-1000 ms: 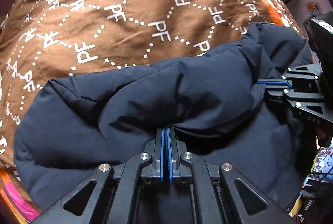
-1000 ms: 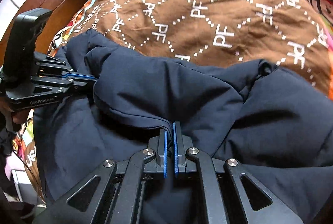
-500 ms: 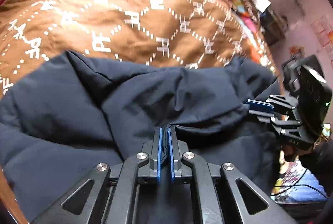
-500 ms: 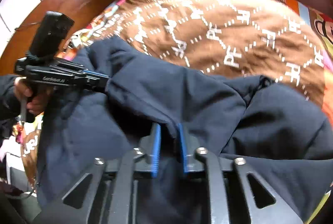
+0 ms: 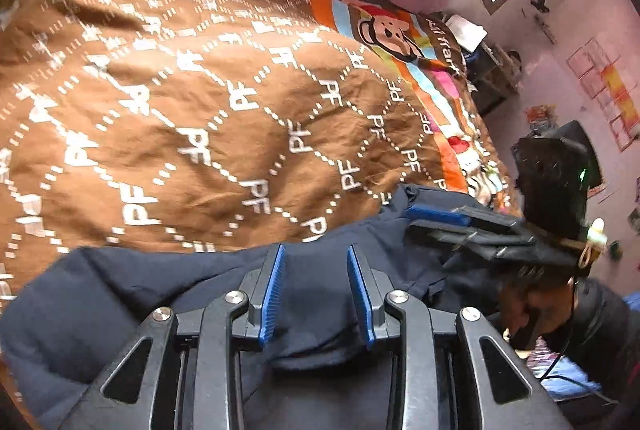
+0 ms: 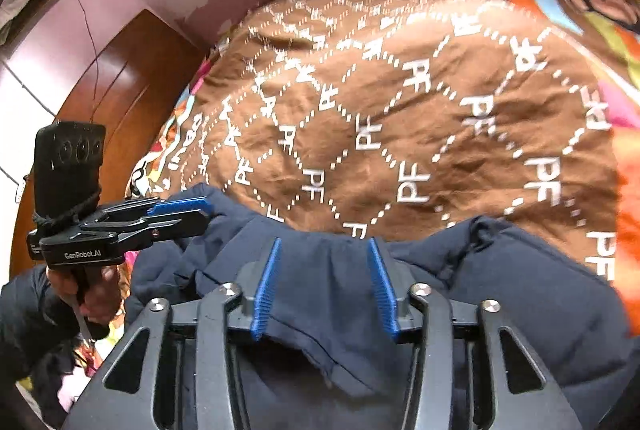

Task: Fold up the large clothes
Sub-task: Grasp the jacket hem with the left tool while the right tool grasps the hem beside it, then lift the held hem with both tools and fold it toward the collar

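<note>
A dark navy padded jacket (image 5: 100, 314) lies bunched along the near edge of a bed covered by a brown quilt with white dotted diamonds and "PF" lettering (image 5: 200, 118); a cartoon-print orange and blue sheet (image 5: 384, 26) shows beyond the quilt at about 1 o'clock in the left wrist view.

The left hand-held gripper (image 5: 316, 290) has just been opening: its blue-padded jaws stand apart, with a fold of the jacket lying loose in the gap between them, the pads not pressing on it. The jacket spreads from 9 o'clock to 3 o'clock around the fingers.

The right hand-held gripper (image 6: 324, 286) has likewise just been opening; its jaws are parted and a flap of navy cloth sits between them without being pinched. The jacket (image 6: 500, 290) fills the lower half of this view, its puffed edge at 3 o'clock.

Each gripper appears in the other's view, at the jacket's edge: the right one (image 5: 416, 214) at 3 o'clock, the left one (image 6: 200, 208) at 9 o'clock.
</note>
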A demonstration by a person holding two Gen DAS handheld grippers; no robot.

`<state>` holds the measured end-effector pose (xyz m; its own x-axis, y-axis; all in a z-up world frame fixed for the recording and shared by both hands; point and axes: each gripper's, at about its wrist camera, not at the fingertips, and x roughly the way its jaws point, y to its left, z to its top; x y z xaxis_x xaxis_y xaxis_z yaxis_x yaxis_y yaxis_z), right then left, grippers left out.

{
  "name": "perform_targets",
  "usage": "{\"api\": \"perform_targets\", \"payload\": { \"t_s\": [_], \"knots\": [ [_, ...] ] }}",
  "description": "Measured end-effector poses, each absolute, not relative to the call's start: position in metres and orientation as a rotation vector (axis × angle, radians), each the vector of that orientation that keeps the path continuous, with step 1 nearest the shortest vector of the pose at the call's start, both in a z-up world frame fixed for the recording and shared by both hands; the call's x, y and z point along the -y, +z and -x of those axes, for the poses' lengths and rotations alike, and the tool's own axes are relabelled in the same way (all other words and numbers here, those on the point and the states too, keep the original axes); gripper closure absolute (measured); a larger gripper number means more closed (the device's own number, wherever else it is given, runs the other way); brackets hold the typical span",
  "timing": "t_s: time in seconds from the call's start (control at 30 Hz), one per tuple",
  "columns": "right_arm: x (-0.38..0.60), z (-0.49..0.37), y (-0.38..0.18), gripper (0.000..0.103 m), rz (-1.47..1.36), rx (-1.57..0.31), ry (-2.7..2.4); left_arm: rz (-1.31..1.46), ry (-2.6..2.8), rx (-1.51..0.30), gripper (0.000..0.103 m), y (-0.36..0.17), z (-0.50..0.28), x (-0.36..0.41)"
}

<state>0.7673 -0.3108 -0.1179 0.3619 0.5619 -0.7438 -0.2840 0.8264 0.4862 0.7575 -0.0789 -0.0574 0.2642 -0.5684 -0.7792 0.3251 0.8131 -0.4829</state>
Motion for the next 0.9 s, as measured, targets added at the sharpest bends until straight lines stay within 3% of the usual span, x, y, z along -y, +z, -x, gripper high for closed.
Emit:
{"api": "perform_targets", "payload": {
  "t_s": [0.37,0.63,0.9],
  "knots": [
    [0.277,-0.755,-0.163,0.090,-0.114,-1.300,0.632,0.002,-0.726,-1.374,0.076,-0.106,-0.734,0.101],
    [0.254,-0.760,-0.187,0.092,0.000,-1.438,0.635,-0.079,-0.660,-1.472,0.081,-0.132,-0.728,0.113],
    [0.226,-0.755,-0.203,0.093,0.150,-1.398,0.595,-0.127,-0.603,-1.461,0.082,-0.145,-0.728,0.125]
  ]
}}
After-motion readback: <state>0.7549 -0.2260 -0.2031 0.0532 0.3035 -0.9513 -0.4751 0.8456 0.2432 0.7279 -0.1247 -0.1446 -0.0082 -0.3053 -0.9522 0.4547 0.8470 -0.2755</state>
